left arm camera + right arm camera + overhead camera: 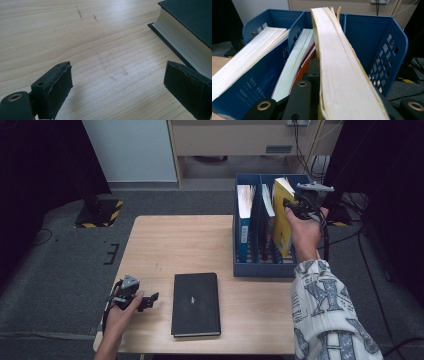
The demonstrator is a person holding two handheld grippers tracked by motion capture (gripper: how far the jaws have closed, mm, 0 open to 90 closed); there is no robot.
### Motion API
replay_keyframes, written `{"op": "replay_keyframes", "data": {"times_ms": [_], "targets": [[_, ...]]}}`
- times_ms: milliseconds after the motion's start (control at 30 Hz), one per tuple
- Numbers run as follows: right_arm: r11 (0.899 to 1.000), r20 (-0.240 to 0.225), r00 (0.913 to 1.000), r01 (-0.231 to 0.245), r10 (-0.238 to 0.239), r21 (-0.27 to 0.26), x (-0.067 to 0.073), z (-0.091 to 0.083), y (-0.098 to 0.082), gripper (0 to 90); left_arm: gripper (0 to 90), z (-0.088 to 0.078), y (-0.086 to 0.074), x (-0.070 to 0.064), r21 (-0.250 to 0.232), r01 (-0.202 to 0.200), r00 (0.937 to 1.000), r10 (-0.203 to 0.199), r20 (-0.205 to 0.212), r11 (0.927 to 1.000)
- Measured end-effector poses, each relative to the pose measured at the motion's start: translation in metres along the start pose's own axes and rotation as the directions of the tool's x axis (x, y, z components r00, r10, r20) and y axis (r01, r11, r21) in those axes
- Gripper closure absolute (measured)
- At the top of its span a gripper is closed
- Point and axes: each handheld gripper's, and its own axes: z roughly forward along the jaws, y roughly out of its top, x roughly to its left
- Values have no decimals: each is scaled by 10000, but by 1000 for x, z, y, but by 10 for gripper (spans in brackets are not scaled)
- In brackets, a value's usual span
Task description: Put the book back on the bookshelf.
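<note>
This looks like a lab or recording room fitted out inside an office building, not a home. A small light-wood table (pixel 200 245) stands alone on grey carpet (pixel 60 270), with black curtains (pixel 30 165) hanging at nine and three o'clock and a stand base marked with yellow-and-black hazard tape (pixel 99 213) at ten o'clock. At twelve o'clock a beige wall unit (pixel 235 137) carries a socket with cables (pixel 300 140) trailing down, and a blue plastic file rack (pixel 260 269) of books at two o'clock adds the office note.
</note>
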Motion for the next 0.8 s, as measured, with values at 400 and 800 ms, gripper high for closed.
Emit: {"op": "replay_keyframes", "data": {"times_ms": [400, 800], "targets": [[9998, 154, 9997, -189, 189, -10, 3, 8, 1, 751, 78, 0, 0, 0, -24, 3, 10000, -3, 32, 10000], [9998, 248, 9995, -201, 199, 73, 12, 14, -1, 751, 78, 0, 1, 0, -12, 19, 10000, -19, 46, 10000]]}}
